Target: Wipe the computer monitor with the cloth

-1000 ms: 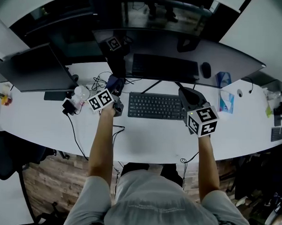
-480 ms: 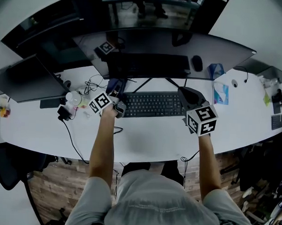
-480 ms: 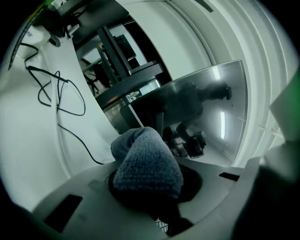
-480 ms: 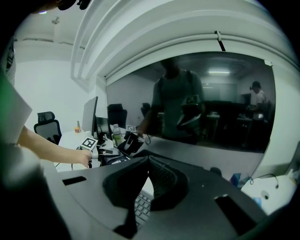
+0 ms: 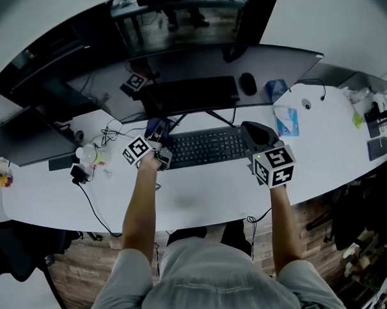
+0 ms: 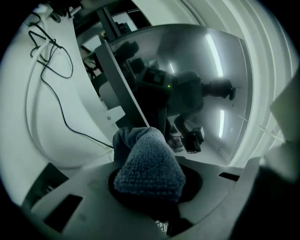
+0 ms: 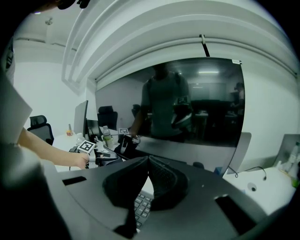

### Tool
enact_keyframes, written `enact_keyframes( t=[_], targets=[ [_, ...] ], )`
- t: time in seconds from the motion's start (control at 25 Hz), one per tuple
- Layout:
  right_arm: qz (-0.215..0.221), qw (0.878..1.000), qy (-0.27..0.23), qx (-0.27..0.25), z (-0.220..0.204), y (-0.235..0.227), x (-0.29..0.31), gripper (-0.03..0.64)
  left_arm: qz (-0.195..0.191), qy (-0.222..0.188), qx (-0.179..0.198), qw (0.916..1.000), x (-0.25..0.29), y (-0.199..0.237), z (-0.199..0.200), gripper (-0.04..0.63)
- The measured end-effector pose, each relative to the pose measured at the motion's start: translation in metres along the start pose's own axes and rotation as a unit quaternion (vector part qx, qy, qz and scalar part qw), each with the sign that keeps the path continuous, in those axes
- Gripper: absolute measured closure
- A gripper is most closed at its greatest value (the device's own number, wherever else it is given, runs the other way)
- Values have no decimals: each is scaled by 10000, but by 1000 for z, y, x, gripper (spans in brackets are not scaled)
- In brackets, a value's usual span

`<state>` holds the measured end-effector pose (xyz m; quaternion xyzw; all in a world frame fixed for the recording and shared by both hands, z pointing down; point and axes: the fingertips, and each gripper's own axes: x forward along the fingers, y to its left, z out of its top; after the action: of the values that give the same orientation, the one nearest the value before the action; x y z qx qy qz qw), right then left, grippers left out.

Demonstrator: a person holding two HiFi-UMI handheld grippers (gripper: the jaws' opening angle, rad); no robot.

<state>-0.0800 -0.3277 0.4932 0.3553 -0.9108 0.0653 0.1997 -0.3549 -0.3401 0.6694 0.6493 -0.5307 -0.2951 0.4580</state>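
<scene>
A wide curved monitor (image 5: pixel 204 58) stands dark at the back of the white desk (image 5: pixel 205 189) and mirrors the keyboard. My left gripper (image 5: pixel 158 131) hovers by the left end of the black keyboard (image 5: pixel 203 146), shut on a blue-grey cloth (image 5: pixel 154 124). In the left gripper view the bunched cloth (image 6: pixel 147 164) fills the jaws, a short way below the monitor (image 6: pixel 201 84) and apart from it. My right gripper (image 5: pixel 251 129) hangs over the keyboard's right end. In the right gripper view its jaws meet at the tips, shut on nothing, facing the monitor (image 7: pixel 187 103).
A second dark screen (image 5: pixel 27 143) sits at the left. A pale cup (image 5: pixel 88 154), a charger and loose cables (image 5: pixel 117 131) lie left of my left gripper. A blue tissue pack (image 5: pixel 286 121) and small items (image 5: pixel 376 146) lie at the right. The monitor's stand legs (image 5: pixel 217 116) run behind the keyboard.
The head view has swung, so the desk now tilts across the picture. Both grippers stay at the keyboard's two ends, the left one still shut on the cloth.
</scene>
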Motion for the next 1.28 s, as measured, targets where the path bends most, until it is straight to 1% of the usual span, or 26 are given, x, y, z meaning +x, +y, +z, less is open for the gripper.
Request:
enact_keyframes(
  t=[0.28, 0.8, 1.28],
  targets=[
    [-256, 9996, -1, 136, -9, -35, -24, 615, -181, 314, -191, 9992, 38, -22, -44, 532],
    [-711, 9967, 71, 375, -37, -115, -85, 615, -548, 848, -316, 9944, 116, -79, -140, 532],
    [-956, 9939, 148, 522, -66, -188, -135, 615, -783, 1084, -375, 9903, 182, -126, -218, 532]
  ],
)
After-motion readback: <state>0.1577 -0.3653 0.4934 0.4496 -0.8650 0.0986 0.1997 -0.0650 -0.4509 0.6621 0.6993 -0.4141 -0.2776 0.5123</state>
